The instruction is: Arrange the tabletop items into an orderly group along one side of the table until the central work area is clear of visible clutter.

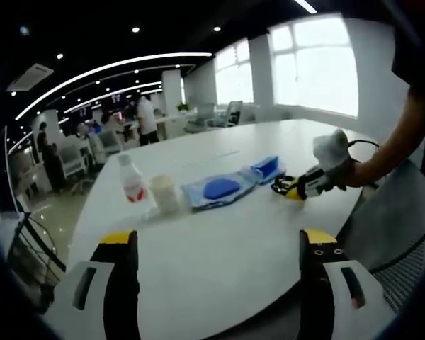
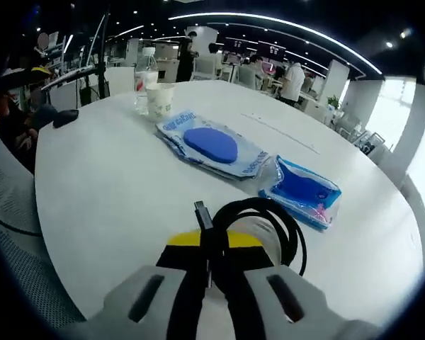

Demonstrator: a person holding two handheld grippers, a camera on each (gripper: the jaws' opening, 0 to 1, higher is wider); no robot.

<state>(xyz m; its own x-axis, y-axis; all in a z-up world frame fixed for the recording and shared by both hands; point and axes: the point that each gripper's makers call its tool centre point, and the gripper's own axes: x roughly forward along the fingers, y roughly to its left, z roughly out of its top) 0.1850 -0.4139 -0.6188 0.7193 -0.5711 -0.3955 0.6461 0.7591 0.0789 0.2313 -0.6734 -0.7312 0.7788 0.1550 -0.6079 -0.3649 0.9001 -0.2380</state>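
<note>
My left gripper stands wide open low over the white table, nothing between its jaws. Across the table lie a clear bottle with a red label, a paper cup, a large blue packet and a small blue packet in a row. To their right, my right gripper hovers, held by a person's hand. In the right gripper view, my right gripper is shut on a coiled black cable, above the table. Beyond it lie the small packet, large packet, cup and bottle.
A small dark object lies at the table's left edge. A mesh chair stands close beside that edge, and another chair back sits at the near right. Desks and people fill the office behind.
</note>
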